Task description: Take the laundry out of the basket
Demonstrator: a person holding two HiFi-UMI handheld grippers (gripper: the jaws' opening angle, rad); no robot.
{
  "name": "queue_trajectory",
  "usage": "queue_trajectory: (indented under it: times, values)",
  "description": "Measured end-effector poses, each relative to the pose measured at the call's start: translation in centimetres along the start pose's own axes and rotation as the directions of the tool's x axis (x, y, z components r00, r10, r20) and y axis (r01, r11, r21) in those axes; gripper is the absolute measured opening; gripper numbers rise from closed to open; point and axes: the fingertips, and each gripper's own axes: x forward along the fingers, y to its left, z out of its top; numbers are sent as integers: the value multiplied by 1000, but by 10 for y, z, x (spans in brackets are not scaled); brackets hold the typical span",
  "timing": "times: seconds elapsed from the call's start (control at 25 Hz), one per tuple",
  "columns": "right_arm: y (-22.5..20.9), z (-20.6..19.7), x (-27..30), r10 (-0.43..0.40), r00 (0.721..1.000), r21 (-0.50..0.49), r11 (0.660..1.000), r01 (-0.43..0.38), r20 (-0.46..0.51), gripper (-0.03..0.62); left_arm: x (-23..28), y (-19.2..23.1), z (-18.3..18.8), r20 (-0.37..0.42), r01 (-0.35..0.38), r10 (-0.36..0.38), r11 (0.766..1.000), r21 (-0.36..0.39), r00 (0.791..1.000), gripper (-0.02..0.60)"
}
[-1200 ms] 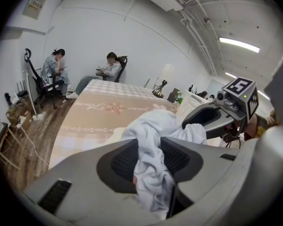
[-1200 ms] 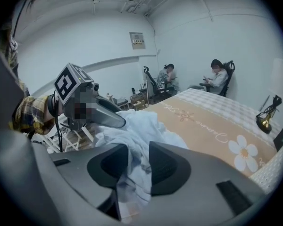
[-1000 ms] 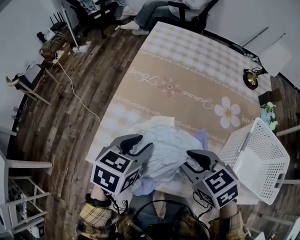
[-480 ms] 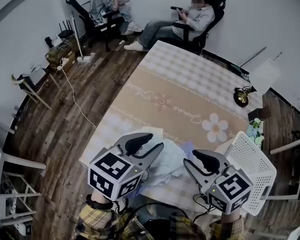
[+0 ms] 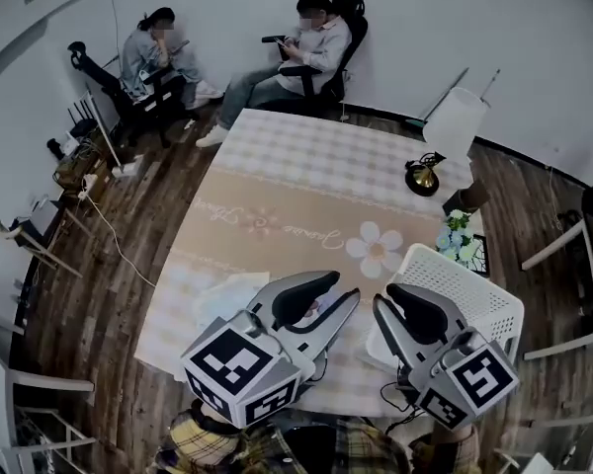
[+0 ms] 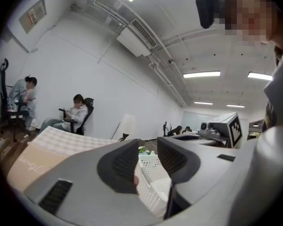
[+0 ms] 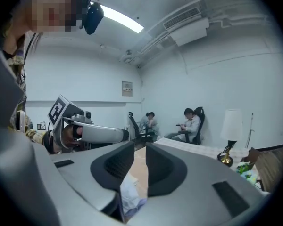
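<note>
Moved: left gripper [image 5: 344, 288] and right gripper [image 5: 385, 298] now ride high and level, off the laundry [image 5: 227, 292] they flanked a second ago.
Left jaws: just been narrowing, apart, nothing between them.
Right jaws: just been narrowing to a slim gap, empty.
Laundry: heaped on the table [image 5: 306, 186], beside the basket [image 5: 479, 299], not in it.
Why: probably let go, its place reached.
</note>
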Motion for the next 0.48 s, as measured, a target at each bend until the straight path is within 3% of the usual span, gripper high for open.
queue_trajectory:
  times: [0.12,0.24,0.48]
  values:
    - [-22,5,-31,-72,996,21,997,71,60,39,22,-25,7,31,14,-15,999,46,999,101]
    - [-32,11,-54,-96,990,55,994,90,102,3,35,-38,13,52,27,-30,998,59,998,24]
    - [-37,16,-70,-93,988,74,994,84,125,0,48,-54,15,49,58,-62,995,84,997,15]
